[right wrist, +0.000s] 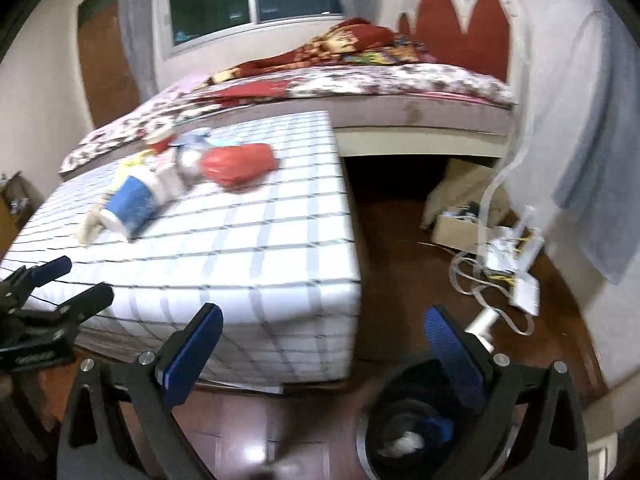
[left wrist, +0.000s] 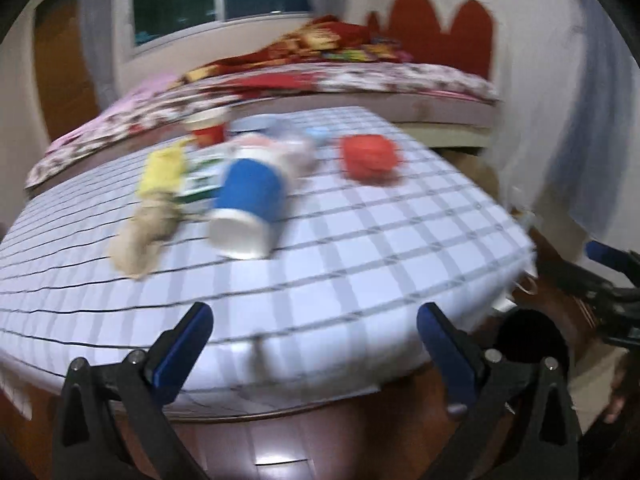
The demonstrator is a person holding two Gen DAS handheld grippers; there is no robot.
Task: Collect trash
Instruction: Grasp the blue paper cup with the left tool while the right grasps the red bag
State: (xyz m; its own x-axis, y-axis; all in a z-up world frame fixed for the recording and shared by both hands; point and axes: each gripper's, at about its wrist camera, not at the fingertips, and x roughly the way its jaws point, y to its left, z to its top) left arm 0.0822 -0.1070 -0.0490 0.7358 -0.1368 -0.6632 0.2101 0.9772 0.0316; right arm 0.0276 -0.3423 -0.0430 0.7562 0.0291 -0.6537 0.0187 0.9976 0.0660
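Note:
Trash lies on a checked white tablecloth [left wrist: 360, 264] [right wrist: 248, 248]: a tipped blue and white paper cup [left wrist: 248, 208] [right wrist: 130, 204], a crumpled beige paper [left wrist: 140, 236], a yellow wrapper [left wrist: 162, 168], a red crumpled bag [left wrist: 370, 156] [right wrist: 238, 164] and a red cup [left wrist: 206, 128]. My left gripper [left wrist: 316, 320] is open and empty, short of the table's near edge. My right gripper [right wrist: 324, 320] is open and empty, over the floor by the table's right corner, above a dark round bin [right wrist: 404, 436] holding some trash. The bin also shows in the left wrist view [left wrist: 528, 336].
A bed [right wrist: 400, 88] with patterned covers stands behind the table. Cables and white adapters [right wrist: 508, 276] and a cardboard box [right wrist: 456, 228] lie on the brown floor at the right. A curtain [right wrist: 592, 160] hangs at the right wall.

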